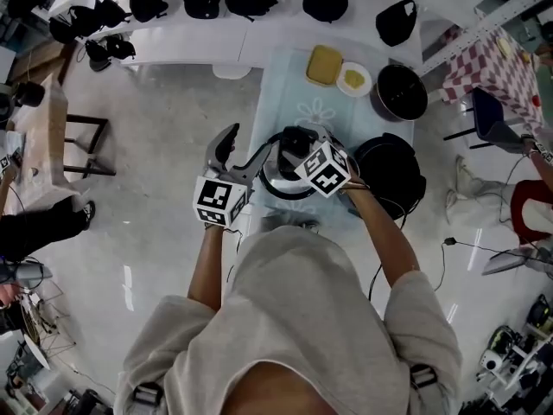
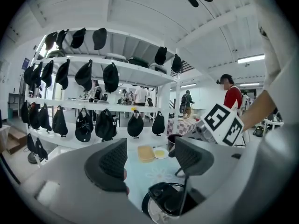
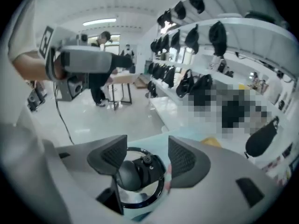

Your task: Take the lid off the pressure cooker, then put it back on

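Observation:
The steel pressure cooker (image 1: 278,185) stands at the near edge of the pale glass table (image 1: 285,85). Its lid (image 3: 140,194), steel with a black rim and a black knob (image 3: 131,175), appears to sit on the pot. My right gripper (image 3: 145,155) hangs over the lid, tilted down, jaws wide. The knob shows below and between the pads, which do not touch it. My left gripper (image 2: 149,160) is to the left of the cooker, pointing almost level over the table, open and empty, with the lid (image 2: 163,204) below it. In the head view both grippers, left (image 1: 242,150) and right (image 1: 304,150), flank the cooker.
On the table behind the cooker lie a yellow box (image 1: 324,65), a small plate (image 1: 353,79) and a black pot (image 1: 399,92). A black round appliance (image 1: 390,169) stands right of the cooker. White shelves with black bags (image 2: 84,125) run beyond. People stand in the background.

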Action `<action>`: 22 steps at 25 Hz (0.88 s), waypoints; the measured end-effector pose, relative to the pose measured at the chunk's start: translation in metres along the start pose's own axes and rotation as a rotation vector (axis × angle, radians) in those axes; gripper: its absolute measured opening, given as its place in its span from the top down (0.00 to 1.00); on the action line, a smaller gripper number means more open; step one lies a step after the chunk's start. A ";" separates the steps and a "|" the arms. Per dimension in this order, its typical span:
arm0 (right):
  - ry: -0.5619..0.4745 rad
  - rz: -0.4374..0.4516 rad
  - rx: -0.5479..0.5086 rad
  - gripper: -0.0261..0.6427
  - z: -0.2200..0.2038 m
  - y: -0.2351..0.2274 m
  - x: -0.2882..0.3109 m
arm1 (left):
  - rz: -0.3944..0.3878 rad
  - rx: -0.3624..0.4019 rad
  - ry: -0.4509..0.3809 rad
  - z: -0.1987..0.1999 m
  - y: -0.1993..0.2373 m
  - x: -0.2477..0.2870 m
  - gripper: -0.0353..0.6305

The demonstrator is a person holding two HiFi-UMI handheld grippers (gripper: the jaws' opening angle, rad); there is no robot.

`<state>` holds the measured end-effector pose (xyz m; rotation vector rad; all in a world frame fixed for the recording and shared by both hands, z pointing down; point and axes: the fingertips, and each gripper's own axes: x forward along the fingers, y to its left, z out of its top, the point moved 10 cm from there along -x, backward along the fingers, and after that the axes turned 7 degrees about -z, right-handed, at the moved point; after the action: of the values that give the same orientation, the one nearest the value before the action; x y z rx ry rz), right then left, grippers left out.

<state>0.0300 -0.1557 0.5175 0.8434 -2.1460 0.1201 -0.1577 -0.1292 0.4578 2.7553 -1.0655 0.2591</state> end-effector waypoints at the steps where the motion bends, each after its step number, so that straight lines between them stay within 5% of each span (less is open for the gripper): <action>1: -0.041 -0.040 0.056 0.56 0.000 -0.008 -0.013 | -0.009 0.007 -0.002 0.003 -0.002 0.003 0.48; 10: -0.355 -0.376 0.478 0.57 -0.028 -0.059 -0.130 | -0.076 0.063 -0.020 0.024 -0.017 0.023 0.48; 22: -0.474 -0.720 0.628 0.57 -0.083 -0.080 -0.266 | -0.137 0.109 -0.045 0.043 -0.037 0.050 0.48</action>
<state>0.2528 -0.0476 0.3667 2.1367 -2.0863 0.2436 -0.0922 -0.1440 0.4237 2.9286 -0.8922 0.2441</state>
